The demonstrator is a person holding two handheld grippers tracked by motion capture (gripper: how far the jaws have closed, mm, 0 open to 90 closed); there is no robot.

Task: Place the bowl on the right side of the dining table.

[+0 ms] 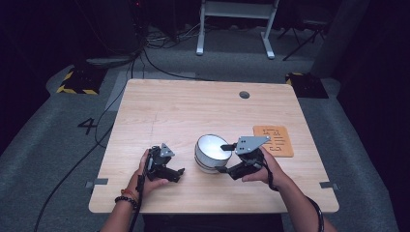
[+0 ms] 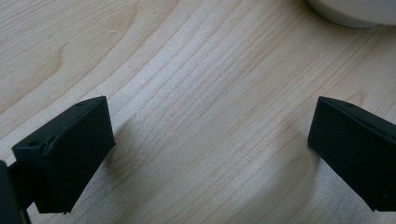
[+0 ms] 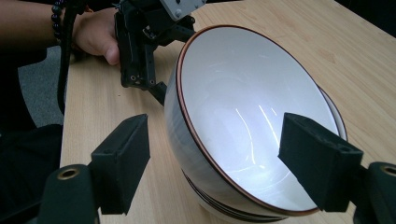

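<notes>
Bowls (image 1: 212, 153), white with a thin brown rim and seemingly nested one inside another, stand near the middle of the bench (image 1: 193, 106), a little toward the person's edge. In the right gripper view the upper bowl (image 3: 243, 116) leans on the one beneath, whose striped wall peeks out at the bottom; how many are stacked is hard to tell.

The right claw (image 1: 224, 158) straddles the near-right rim, spread wide: one jaw hangs over the white inside, the other sits outside the wall, and neither pad seems to press on the rim. The left claw (image 1: 180, 172) rests low over bare wood just left of the bowls, also spread wide with nothing between its jaws; in the left gripper view a curve of the bowl wall (image 2: 355, 11) sits at the top right corner, apart from the jaws.

An orange mat (image 1: 273, 140) lies flat just right of the bowls, behind the right hand (image 1: 261, 169), close to the bench's right side. A dark round grommet (image 1: 244, 94) sits near the far edge. The left hand (image 1: 147, 176) is near the front edge.

The far half of the bench is open, as is the strip along its left side. The top is pale wood grain, lit brightly against a dark room. Grey carpet (image 1: 58, 145) surrounds it, with black cables (image 1: 104, 116) trailing on the left, yellow-black striped plates (image 1: 77, 82) at two spots, and a white frame's legs (image 1: 234, 29) beyond.
</notes>
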